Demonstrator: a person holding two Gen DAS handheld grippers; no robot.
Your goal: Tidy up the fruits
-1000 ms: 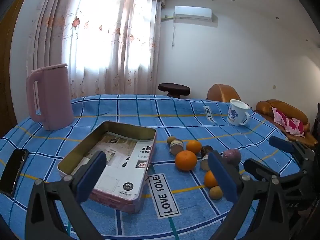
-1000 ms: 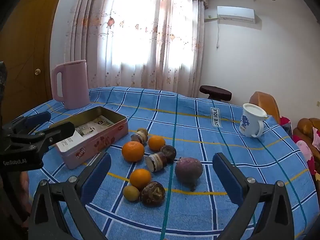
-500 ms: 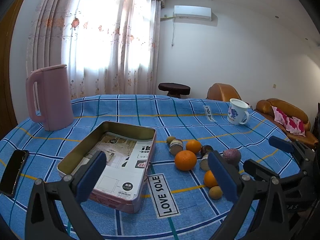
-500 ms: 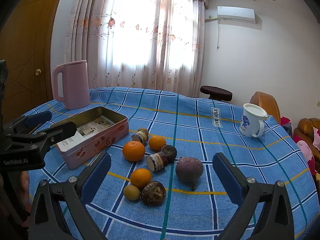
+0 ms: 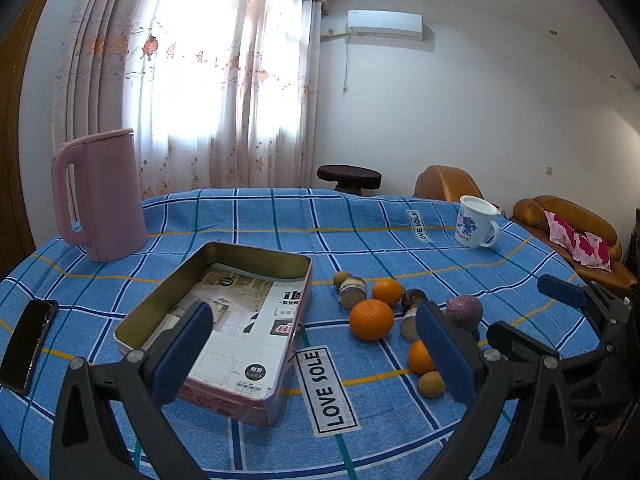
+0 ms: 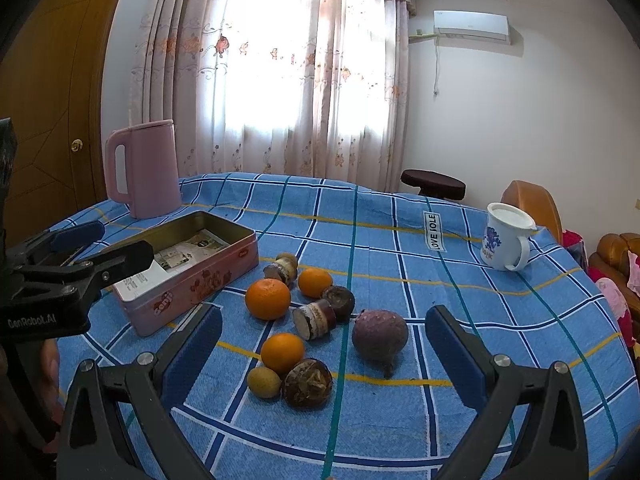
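A cluster of fruit lies on the blue checked tablecloth: a large orange, two smaller oranges, a purple round fruit, brown fruits and a small yellow one. The large orange also shows in the left wrist view. To their left stands an open pink tin box with printed paper inside. My left gripper hovers open over the box's near end. Above the near fruits my right gripper is open and holds nothing.
A pink kettle stands at the far left, a white mug at the far right. A black phone lies at the left table edge. Brown sofas and a dark stool sit beyond the table.
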